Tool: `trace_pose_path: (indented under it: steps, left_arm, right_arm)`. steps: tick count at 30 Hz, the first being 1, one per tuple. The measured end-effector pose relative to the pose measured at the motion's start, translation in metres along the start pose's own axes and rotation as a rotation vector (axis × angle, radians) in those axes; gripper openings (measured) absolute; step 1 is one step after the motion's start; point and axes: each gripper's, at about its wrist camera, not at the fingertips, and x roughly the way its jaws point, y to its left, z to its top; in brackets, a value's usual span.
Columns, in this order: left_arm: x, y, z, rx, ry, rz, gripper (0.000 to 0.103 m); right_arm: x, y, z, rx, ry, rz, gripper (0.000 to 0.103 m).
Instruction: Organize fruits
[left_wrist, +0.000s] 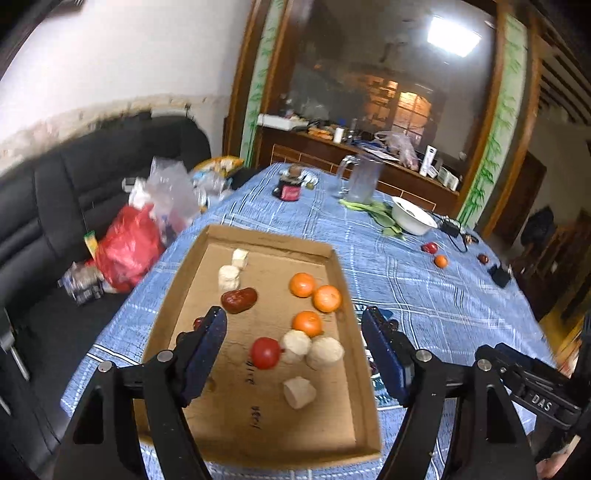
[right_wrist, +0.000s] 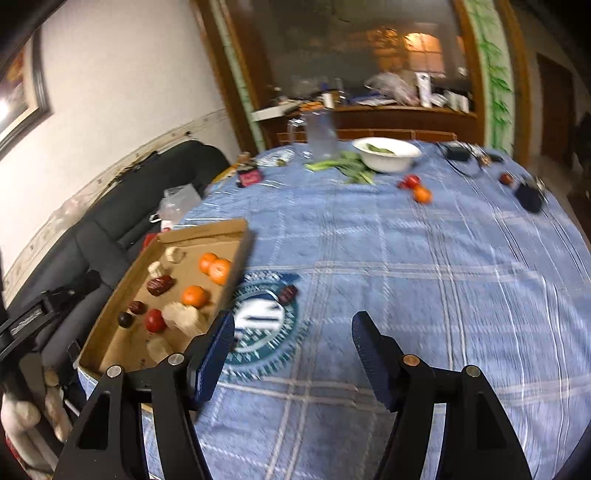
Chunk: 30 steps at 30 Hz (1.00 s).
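Left wrist: cardboard tray (left_wrist: 334, 258) | three oranges (left_wrist: 302, 284) | one tomato (left_wrist: 265, 352) | both grippers' fingers (left_wrist: 210, 339) apart, empty

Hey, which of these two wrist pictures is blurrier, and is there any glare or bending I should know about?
Right wrist view: blurrier, the blue checked tablecloth streaked and the white bowl soft. Left wrist view: sharper on the cardboard tray and its oranges, but a ceiling light glares white. Both views: fisheye bends walls and table edges.
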Motion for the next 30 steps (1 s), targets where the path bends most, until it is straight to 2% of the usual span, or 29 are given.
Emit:
trace_pose_path:
  steps: [5,9,18,30]
  left_arm:
    - [-0.027,-0.033,-0.005,0.089,-0.105,0.087,0.091]
    - [-0.043,-0.052,-0.004,0.117,-0.163,0.100,0.094]
    - [-0.060,-0.072,-0.009,0.155,-0.200,0.099,0.098]
    - [-0.062,-0.065,-0.010,0.122,-0.208,0.118,0.099]
  right_arm:
    - [-0.017,-0.016,-0.008,0.053,-0.016,-0.006,0.071]
    - [-0.033,-0.016,-0.013,0.032,-0.051,-0.029,0.077]
    - [-0.043,-0.004,-0.021,-0.022,-0.068,-0.036,0.080]
    - [-0.036,0.013,-0.026,-0.063,-0.044,-0.034,0.081]
